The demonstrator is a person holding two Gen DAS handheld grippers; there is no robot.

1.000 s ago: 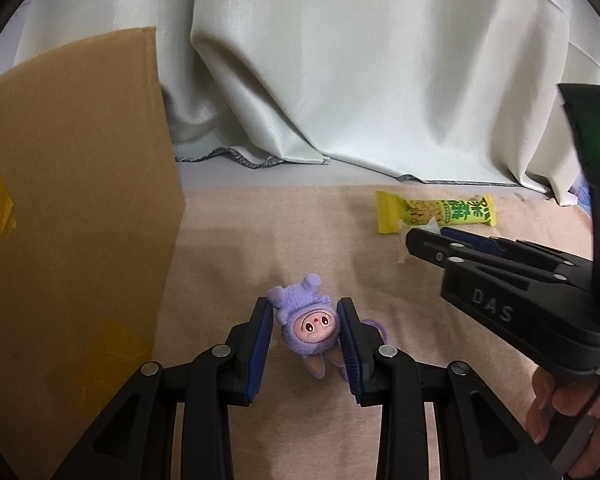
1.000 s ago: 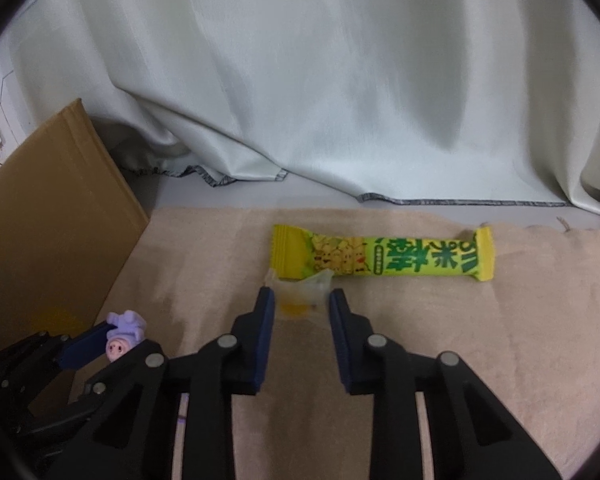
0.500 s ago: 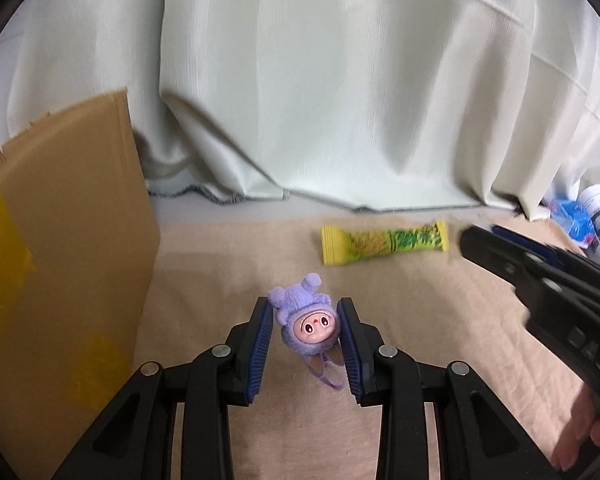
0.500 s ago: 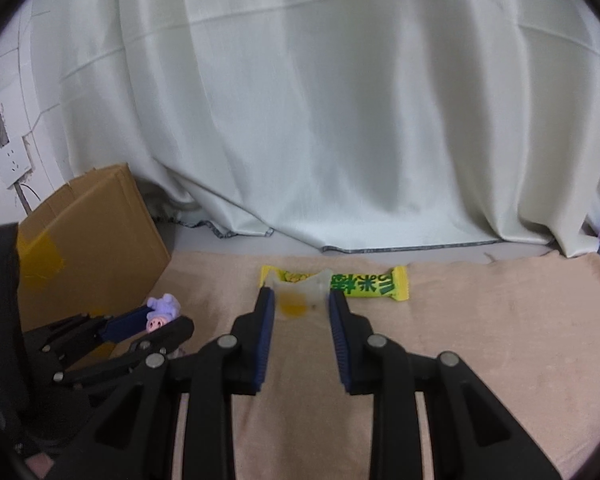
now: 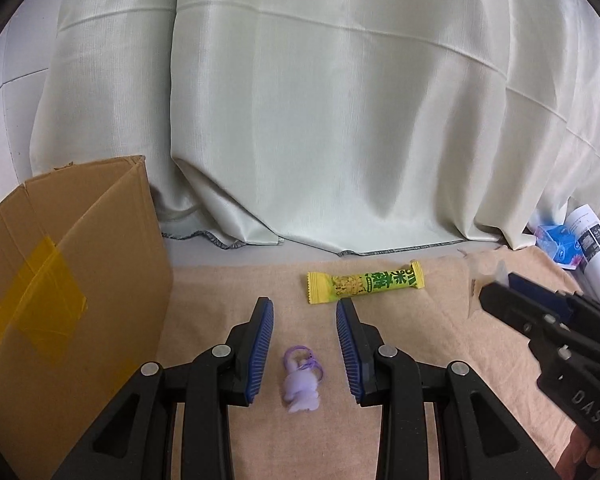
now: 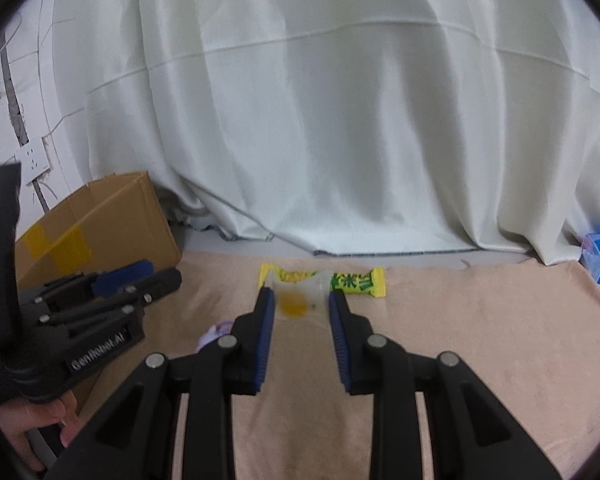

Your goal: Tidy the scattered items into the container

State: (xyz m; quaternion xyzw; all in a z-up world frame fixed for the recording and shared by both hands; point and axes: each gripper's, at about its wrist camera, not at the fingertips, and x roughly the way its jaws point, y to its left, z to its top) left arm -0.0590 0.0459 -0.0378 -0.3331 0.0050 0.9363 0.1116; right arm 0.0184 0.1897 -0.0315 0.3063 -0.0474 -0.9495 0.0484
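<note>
A small purple plush doll (image 5: 302,388) with a loop lies on the tan cloth (image 5: 420,344), below and between the fingers of my left gripper (image 5: 305,312), which is open and empty above it. My right gripper (image 6: 302,300) is shut on a clear wrapper with a yellow candy (image 6: 298,300) and holds it off the cloth; it shows in the left wrist view (image 5: 496,292) too. A yellow-green snack bar (image 5: 366,286) lies further back on the cloth. The cardboard box (image 5: 60,320) stands at the left.
A pale curtain (image 5: 340,120) hangs behind the cloth. A blue packet (image 5: 560,242) and papers (image 5: 592,240) lie at the far right. A wall socket (image 6: 32,162) sits at the left. The doll peeks out by my right gripper's left finger (image 6: 216,332).
My left gripper opened and the purple doll dropped out of it onto the cloth. Both grippers rose and pulled back; the right one kept the candy wrapper.
</note>
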